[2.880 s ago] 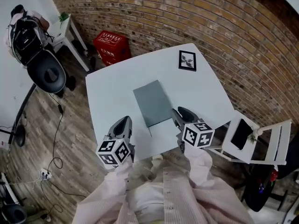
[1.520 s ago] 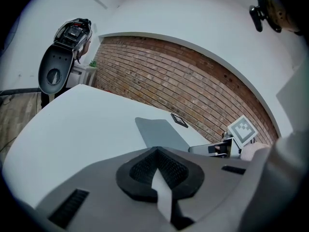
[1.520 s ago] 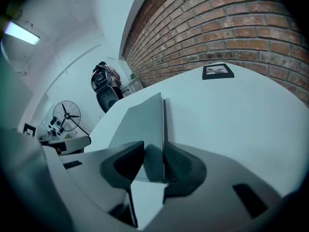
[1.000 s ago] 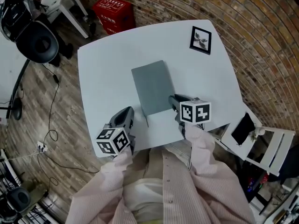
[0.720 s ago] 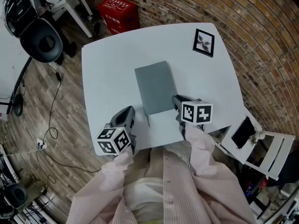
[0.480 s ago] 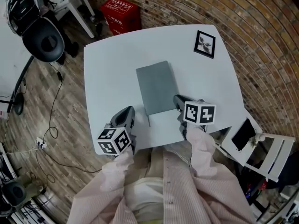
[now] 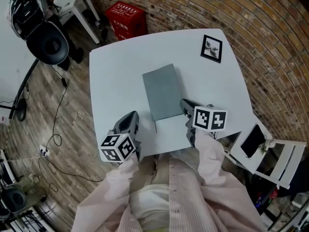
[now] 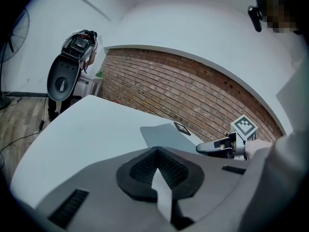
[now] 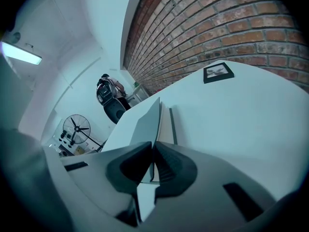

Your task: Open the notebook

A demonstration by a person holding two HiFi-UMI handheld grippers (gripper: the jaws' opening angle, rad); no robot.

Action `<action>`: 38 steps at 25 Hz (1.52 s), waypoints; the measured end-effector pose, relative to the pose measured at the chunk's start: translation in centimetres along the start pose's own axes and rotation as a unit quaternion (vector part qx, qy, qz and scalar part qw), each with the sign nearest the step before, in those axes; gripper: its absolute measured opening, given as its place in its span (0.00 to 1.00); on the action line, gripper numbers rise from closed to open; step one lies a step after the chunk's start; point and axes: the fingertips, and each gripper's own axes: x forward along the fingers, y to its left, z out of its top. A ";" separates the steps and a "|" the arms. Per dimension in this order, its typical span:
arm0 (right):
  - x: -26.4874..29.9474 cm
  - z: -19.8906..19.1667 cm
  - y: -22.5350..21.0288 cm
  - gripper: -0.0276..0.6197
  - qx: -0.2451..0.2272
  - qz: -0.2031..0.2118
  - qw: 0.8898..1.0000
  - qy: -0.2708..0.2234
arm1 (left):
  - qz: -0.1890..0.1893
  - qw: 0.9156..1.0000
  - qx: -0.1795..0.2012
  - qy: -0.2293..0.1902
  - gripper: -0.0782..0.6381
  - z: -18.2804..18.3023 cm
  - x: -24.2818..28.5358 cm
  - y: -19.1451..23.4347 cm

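Note:
A grey notebook (image 7: 163, 92) lies in the middle of the white table (image 7: 116, 76), with a thin dark ribbon (image 7: 155, 125) trailing from its near edge. My right gripper (image 7: 185, 104) is at the notebook's near right corner. Its jaws are closing, and in the right gripper view the pads (image 9: 152, 166) pinch the edge of the grey cover (image 9: 145, 124), raised off the pale pages (image 9: 165, 124). My left gripper (image 7: 129, 120) hovers over the table's near left, apart from the notebook (image 8: 161, 135), jaws (image 8: 157, 170) together with nothing between them.
A small framed picture (image 7: 211, 48) lies at the table's far right corner. Off the table stand a red crate (image 7: 127, 20), a black chair (image 7: 47, 42) and, at the right, a white chair (image 7: 277, 153) with a dark phone on it. A brick wall runs behind.
My right gripper has stayed at the notebook's near right corner and risen slightly. The left gripper has kept its place. The head view has shifted a little.

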 end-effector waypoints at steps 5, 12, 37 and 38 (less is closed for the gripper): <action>-0.7 0.7 1.5 0.08 -0.019 0.002 1.000 -0.007 | -0.003 1.000 -0.001 -0.009 0.10 0.4 -0.6 0.2; -1.4 1.5 4.0 0.08 -0.046 -0.021 0.998 -0.022 | -0.017 1.000 0.003 -0.011 0.10 1.3 -1.9 1.2; -1.1 1.2 14.0 0.08 -0.155 -0.132 0.977 -0.064 | -0.061 0.998 0.012 -0.012 0.10 3.7 -8.4 7.1; -1.0 1.1 14.2 0.08 -0.156 -0.133 0.977 -0.066 | -0.062 0.998 0.013 -0.012 0.10 3.7 -8.6 7.3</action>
